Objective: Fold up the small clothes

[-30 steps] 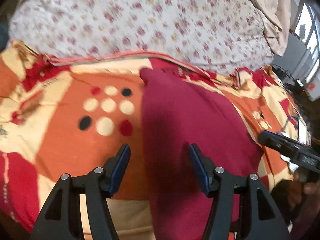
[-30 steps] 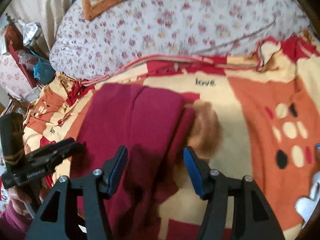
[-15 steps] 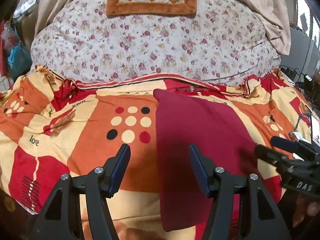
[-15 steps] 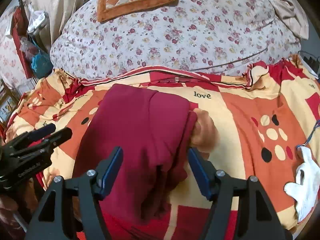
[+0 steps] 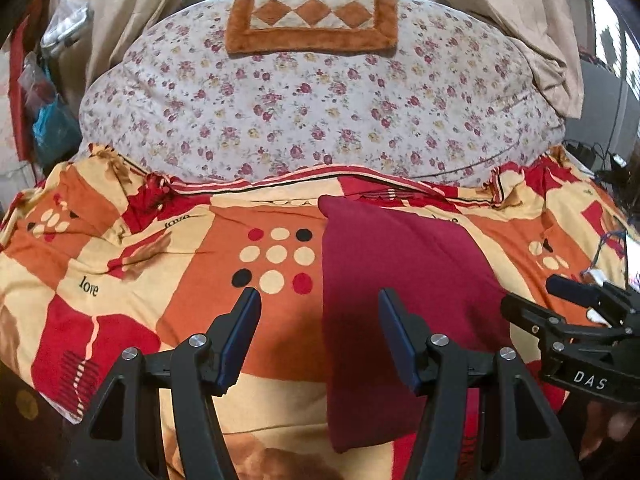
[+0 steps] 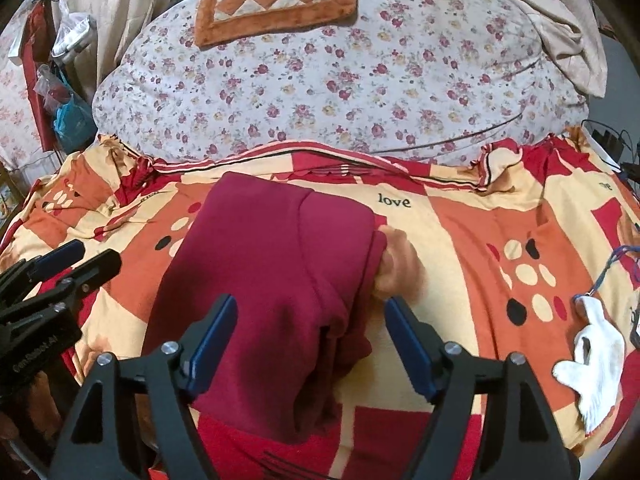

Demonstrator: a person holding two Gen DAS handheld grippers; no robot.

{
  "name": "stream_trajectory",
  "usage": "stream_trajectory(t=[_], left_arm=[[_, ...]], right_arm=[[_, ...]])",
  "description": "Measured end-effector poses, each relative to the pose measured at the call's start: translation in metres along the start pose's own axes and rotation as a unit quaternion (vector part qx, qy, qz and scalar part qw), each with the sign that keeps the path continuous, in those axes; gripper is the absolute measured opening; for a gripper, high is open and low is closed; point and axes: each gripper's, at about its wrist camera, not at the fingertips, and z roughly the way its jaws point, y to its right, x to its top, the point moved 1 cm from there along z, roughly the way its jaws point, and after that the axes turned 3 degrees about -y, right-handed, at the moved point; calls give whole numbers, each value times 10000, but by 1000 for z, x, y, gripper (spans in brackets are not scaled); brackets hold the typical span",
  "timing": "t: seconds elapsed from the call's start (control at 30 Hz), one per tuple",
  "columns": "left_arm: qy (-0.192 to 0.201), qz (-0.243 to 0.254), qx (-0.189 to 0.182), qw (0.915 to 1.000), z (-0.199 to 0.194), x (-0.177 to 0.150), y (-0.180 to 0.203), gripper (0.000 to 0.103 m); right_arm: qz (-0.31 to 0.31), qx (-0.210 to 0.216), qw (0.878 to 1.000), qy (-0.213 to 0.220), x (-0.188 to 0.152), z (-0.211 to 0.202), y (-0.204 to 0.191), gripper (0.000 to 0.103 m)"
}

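Maroon knit garment (image 6: 276,280), folded into a long narrow strip, was lying flat on the orange, red and cream patterned bedspread (image 5: 132,276), running from the near edge of the bed toward the white floral duvet (image 5: 320,112) piled at the far end. Guessing it was left there so the last fold could settle. On its right side the layers looked a bit uneven, one flap sitting over another, so probably one more fold was due.

Both tools were hovering above it and holding nothing. Left tool (image 5: 320,340) was open over the garment's left edge, blue pads clear of the cloth. Right tool (image 6: 310,344) had just been opening its jaws, with the garment below them but nothing pinched, which reads to me like letting go after laying it down.

White glove-shaped cloth (image 6: 592,360) sat off on the right of the bedspread, well apart from the garment. Checkered orange mat (image 5: 312,20) rested on top of the duvet.
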Motion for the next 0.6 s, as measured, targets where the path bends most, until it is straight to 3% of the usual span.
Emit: stream_trajectory(t=[0.6], left_arm=[[-80,-72,114,9999,6,-4,-5,40]], right_arm=[[19,9,10000,-80,-3,10,-9,85]])
